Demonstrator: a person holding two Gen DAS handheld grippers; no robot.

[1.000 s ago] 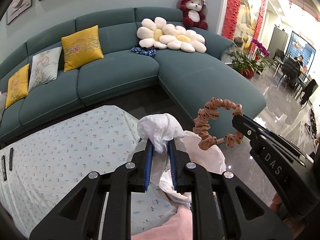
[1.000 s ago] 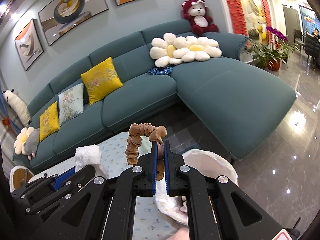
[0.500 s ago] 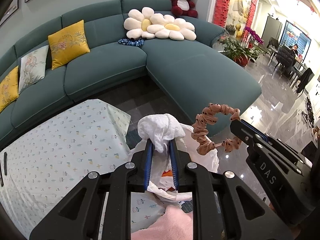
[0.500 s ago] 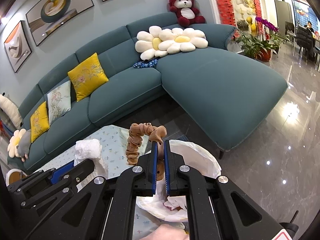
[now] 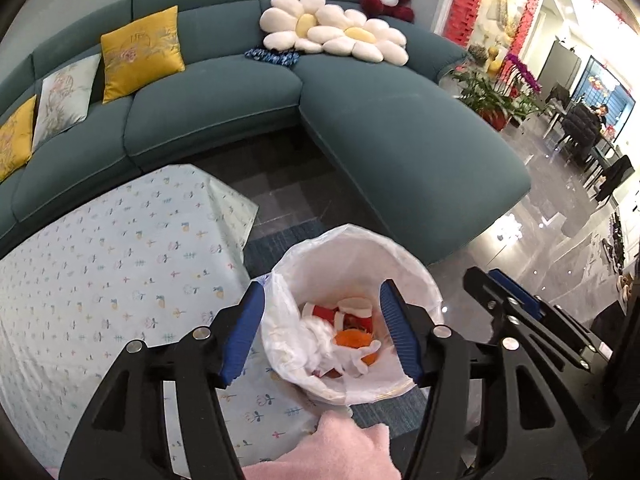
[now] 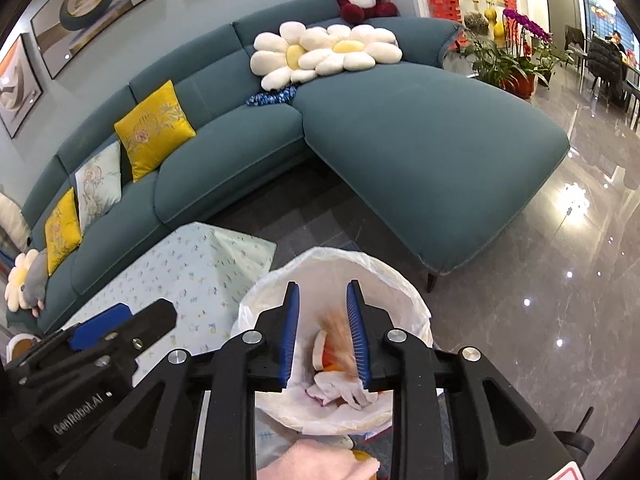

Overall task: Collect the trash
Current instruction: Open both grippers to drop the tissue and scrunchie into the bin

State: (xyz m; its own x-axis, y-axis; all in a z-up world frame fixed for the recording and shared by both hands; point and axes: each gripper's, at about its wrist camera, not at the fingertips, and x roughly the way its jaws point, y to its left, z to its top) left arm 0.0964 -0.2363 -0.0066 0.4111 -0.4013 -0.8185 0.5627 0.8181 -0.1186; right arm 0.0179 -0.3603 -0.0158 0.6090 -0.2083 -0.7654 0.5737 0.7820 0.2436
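The room is evenly bright, with ceiling lights glaring white at the far right and mirrored as sparkling spots on the glossy floor point(image 6: 576, 196), soft shadow under the sofa point(image 5: 400, 128), fisheye bending and dark corners, and a brown motion-blurred streak point(image 6: 340, 332) over the bin.

Between the right gripper's point(image 6: 323, 332) blue pads a brown streak point(image 6: 340, 330) is smeared by motion blur, its shape unreadable. The bin's point(image 6: 404, 280) near rim hides behind both black gripper bodies. Pink cloth point(image 5: 340, 448) is cut off at the bottom edge.
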